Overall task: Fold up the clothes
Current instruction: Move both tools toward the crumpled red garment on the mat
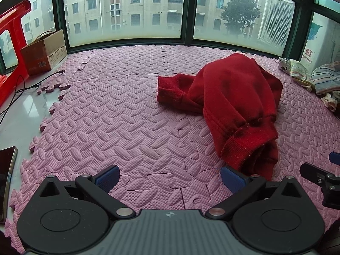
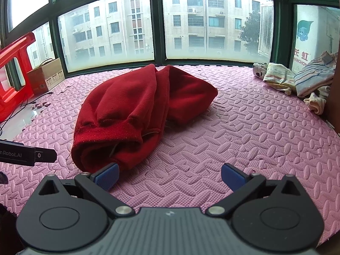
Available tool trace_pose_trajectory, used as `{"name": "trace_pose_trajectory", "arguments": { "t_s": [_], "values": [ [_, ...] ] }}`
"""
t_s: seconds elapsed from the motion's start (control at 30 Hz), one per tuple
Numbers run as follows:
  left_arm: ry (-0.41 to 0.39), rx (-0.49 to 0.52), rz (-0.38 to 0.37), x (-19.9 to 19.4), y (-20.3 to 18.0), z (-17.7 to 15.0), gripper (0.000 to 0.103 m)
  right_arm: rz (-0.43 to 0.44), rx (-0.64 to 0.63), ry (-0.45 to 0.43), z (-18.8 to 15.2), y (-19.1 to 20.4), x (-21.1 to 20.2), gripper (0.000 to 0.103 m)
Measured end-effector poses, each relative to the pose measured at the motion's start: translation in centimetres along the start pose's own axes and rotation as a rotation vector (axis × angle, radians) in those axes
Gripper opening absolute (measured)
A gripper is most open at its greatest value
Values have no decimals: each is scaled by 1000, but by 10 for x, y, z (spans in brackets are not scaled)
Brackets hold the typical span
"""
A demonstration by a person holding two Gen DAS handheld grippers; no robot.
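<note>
Red sweater (image 1: 233, 104) lies bunched in a heap on the pink foam mat (image 1: 119, 127), mid-mat, ribbed hem end nearest both tools, a sleeve cuff (image 1: 170, 90) sticking out toward the window side. Not spread flat yet, so folding proper hasn't begun, by the look of it.

Left gripper (image 1: 169, 177): fingers wide apart, holding nothing; its right finger sits just beside the hem. Right gripper (image 2: 169, 175): also wide open & empty, left finger (image 2: 107, 175) at the hem edge, maybe touching – can't tell.

Risks from here, as I judge it:
- Hem is doubled over w/ several layers. A pinch could catch only the top layer, or all of them, and the heap lifts as one lump instead of opening.
- Sleeve looks partly buried; pulling w/o freeing it = twist.
- Mat tiles are interlocking & textured; a low finger may snag a seam or lift a tile.
- Pile of other clothes (image 2: 297, 78) at far right, well apart, but a wide spread could drag into it.
- Phone (image 1: 6, 180) on the bare floor at left, near the left tool's swing.
</note>
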State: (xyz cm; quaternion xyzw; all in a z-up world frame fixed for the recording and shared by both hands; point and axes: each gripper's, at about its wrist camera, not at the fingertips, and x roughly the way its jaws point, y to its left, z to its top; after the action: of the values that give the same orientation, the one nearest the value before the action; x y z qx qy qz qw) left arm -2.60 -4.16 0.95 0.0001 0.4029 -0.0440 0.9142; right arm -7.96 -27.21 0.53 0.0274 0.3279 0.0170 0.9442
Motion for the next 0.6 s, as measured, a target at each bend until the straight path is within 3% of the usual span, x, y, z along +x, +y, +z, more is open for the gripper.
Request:
{"name": "trace_pose_trajectory", "arguments": {
  "t_s": [0.6],
  "values": [
    [-18, 68, -55, -1, -22, 24, 103, 27, -12, 27, 7, 1, 12, 101]
  ]
}}
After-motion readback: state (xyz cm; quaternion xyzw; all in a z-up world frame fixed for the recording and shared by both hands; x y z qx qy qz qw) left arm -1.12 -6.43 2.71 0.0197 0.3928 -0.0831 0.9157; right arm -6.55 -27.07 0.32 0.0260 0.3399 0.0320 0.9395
